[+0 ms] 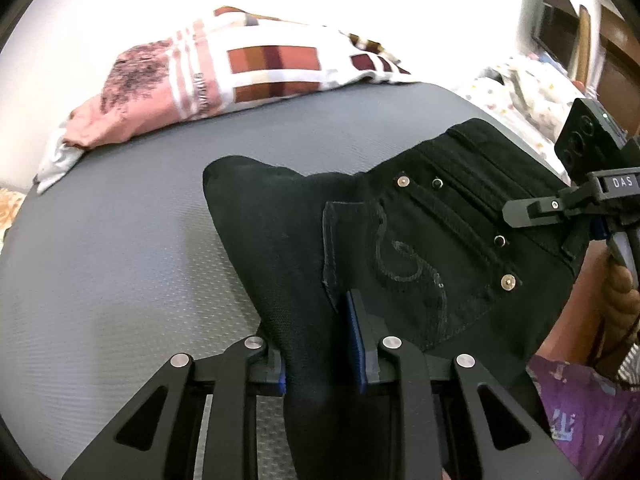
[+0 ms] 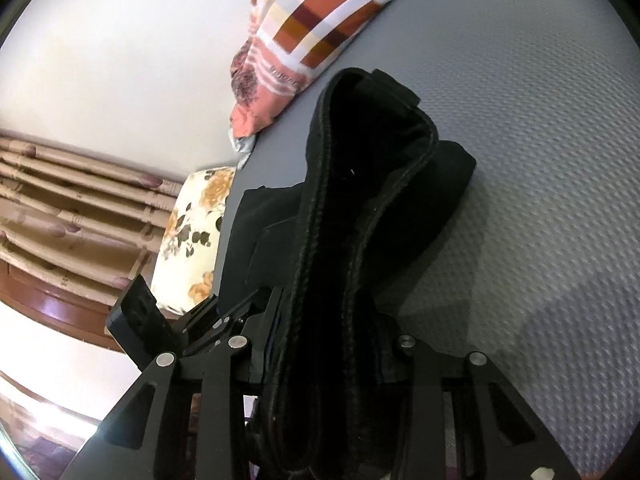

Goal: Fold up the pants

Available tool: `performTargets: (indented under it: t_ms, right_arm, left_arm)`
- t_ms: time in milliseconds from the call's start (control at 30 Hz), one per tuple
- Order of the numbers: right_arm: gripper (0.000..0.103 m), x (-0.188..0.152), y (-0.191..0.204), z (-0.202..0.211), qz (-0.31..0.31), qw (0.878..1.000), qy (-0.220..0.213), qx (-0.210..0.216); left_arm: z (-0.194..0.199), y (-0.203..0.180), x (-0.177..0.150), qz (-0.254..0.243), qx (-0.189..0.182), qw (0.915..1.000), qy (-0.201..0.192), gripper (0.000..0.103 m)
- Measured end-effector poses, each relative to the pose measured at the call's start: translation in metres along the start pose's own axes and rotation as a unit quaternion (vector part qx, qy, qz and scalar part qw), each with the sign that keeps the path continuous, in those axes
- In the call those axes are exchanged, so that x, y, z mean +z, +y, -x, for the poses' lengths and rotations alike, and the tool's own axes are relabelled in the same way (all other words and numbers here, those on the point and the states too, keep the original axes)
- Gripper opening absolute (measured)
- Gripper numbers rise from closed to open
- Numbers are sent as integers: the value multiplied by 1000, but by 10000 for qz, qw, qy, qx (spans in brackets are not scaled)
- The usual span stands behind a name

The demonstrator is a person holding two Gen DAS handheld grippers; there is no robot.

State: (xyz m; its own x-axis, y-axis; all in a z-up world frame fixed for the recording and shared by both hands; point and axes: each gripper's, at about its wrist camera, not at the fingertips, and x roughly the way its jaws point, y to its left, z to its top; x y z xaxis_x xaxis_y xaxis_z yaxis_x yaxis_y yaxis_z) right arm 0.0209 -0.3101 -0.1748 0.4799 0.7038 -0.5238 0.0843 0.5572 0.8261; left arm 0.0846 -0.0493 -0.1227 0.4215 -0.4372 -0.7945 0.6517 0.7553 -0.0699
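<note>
Black pants [image 1: 400, 248] held up over a grey mat [image 1: 120, 240], gripped at both ends.

The left gripper [image 1: 320, 352] clenches a thick fold of the dark denim near a back pocket with pale swirl stitching and metal rivets; the right gripper [image 2: 332, 364] pinches the bunched, ribbed waistband. The mat is dimpled, with bare room on the left, and a patchwork pillow [image 1: 240, 72] lies along its far edge.
</note>
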Motion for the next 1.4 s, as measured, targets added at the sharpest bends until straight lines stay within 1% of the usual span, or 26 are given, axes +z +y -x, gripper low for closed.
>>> performTargets:
  t_ms: [367, 667, 900, 1033, 1167, 1300, 1400]
  right_arm:
    - [33, 33, 39, -54, 426, 9984, 337, 148]
    - [33, 71, 68, -103, 717, 9960, 466, 242]
    - [33, 103, 87, -141, 882, 9943, 447, 404]
    - [33, 126, 95, -161, 940, 9935, 375, 529]
    - [33, 145, 98, -180, 922, 9932, 289, 656]
    - [33, 159, 96, -197, 894, 9931, 213, 733]
    - [33, 165, 88, -208, 861, 9938, 216, 676]
  left_arm:
    - [9, 62, 6, 317, 441, 9984, -170, 24]
    - [5, 116, 20, 583, 724, 9951, -329, 24]
    - [-1, 160, 44, 746, 989, 9909, -533, 24]
    - [-8, 186, 61, 781, 1182, 9878, -649, 24]
    - [-20, 213, 79, 837, 1299, 9853, -721, 24]
    - [-34, 232, 89, 849, 1389, 9841, -712, 24]
    - [-49, 245, 89, 923, 1378, 9843, -596, 24]
